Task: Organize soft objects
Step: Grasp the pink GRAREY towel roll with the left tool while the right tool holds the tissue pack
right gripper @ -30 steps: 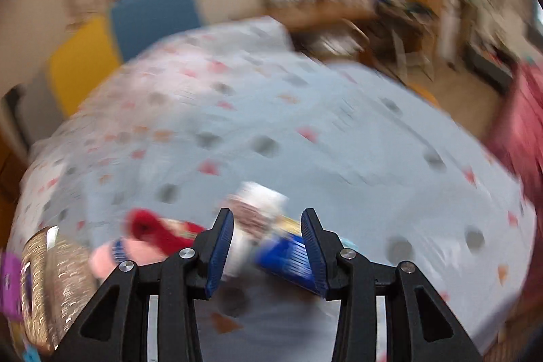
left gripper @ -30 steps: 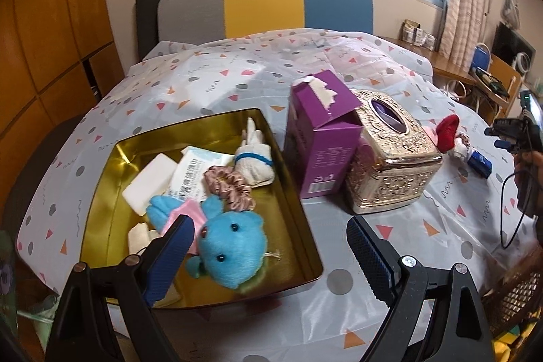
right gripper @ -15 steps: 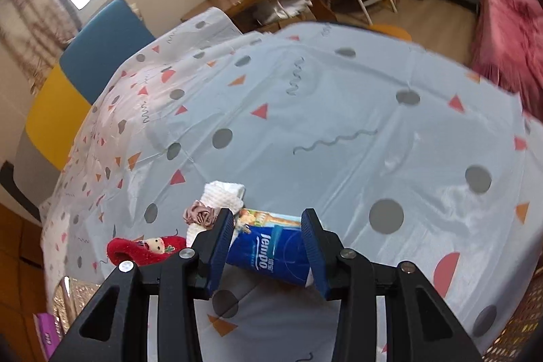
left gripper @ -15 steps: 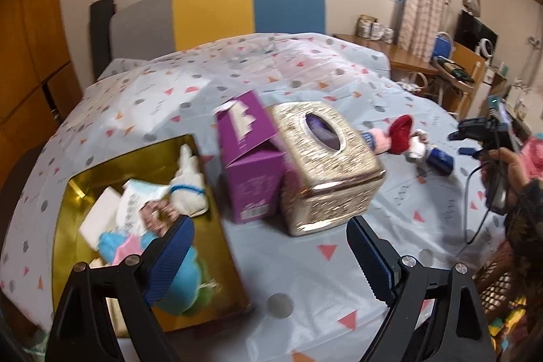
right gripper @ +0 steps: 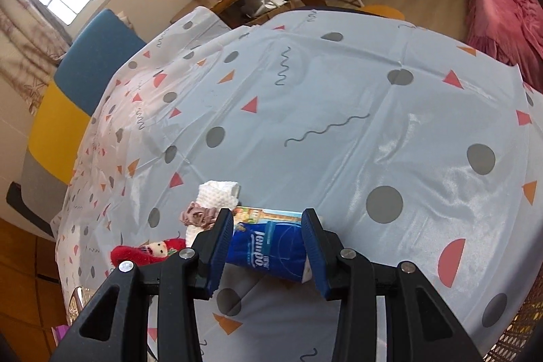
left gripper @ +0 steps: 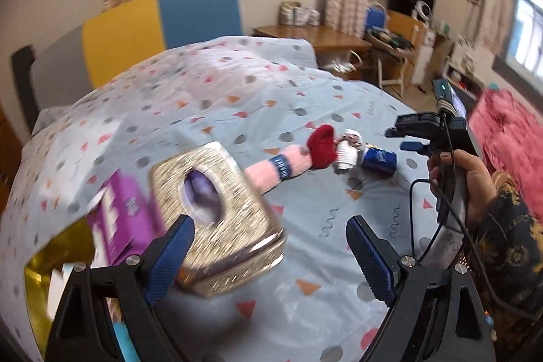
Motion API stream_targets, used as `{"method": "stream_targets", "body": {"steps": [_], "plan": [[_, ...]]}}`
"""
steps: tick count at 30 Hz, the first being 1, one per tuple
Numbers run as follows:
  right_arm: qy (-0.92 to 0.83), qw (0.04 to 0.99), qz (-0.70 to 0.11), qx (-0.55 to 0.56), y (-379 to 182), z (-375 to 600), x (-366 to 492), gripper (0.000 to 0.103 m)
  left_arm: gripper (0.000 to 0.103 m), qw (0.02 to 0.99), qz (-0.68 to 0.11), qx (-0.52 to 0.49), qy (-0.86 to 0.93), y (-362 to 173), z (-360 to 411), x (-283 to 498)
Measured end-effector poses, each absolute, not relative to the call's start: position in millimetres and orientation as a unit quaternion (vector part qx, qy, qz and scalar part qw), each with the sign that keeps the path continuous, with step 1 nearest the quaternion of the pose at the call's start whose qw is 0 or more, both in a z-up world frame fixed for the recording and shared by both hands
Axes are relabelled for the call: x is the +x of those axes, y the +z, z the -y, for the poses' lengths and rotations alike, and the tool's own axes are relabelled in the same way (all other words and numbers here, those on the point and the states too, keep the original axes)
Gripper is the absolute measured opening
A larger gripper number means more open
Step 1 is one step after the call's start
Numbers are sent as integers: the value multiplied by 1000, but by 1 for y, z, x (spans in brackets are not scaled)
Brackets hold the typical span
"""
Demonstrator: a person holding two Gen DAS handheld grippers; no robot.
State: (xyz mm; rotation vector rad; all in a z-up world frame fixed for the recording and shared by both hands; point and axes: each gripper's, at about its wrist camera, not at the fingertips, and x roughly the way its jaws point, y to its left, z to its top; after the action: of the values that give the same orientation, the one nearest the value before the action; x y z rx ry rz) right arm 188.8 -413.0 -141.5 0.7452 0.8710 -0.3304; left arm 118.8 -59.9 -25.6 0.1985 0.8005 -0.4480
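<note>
A blue Tempo tissue pack (right gripper: 266,245) lies on the dotted tablecloth (right gripper: 339,111), between the fingers of my right gripper (right gripper: 268,246); the jaws straddle it, and contact is unclear. Behind it lie a white cloth (right gripper: 219,192), a pink scrunchie (right gripper: 198,214) and a red-haired doll (right gripper: 146,251). In the left wrist view the doll (left gripper: 288,160) and the tissue pack (left gripper: 380,158) lie mid-table. My left gripper (left gripper: 269,251) is open and empty above the table. The gold tin (left gripper: 37,273) with soft items is at lower left.
A gold tissue box (left gripper: 217,216) and a purple box (left gripper: 118,216) stand between the tin and the doll. A yellow and blue chair (left gripper: 159,19) stands behind the table. The right hand and its gripper (left gripper: 451,158) are at the table's right edge.
My left gripper has swung right, away from the tin towards the doll and tissue pack. My right gripper has moved closer around the tissue pack, jaws at much the same width.
</note>
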Motion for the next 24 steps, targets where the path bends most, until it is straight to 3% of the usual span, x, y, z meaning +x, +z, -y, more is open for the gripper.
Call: {"method": "stream_targets", "body": {"steps": [7, 20, 24], "plan": [[-133, 834, -409, 344, -137, 406, 192, 42, 66, 855, -434, 164, -232, -49, 128, 175], [-100, 833, -391, 380, -134, 412, 189, 42, 70, 786, -546, 238, -166, -140, 198, 287], [-92, 831, -386, 390, -133, 412, 188, 42, 79, 774, -556, 260, -157, -160, 209, 304]]}}
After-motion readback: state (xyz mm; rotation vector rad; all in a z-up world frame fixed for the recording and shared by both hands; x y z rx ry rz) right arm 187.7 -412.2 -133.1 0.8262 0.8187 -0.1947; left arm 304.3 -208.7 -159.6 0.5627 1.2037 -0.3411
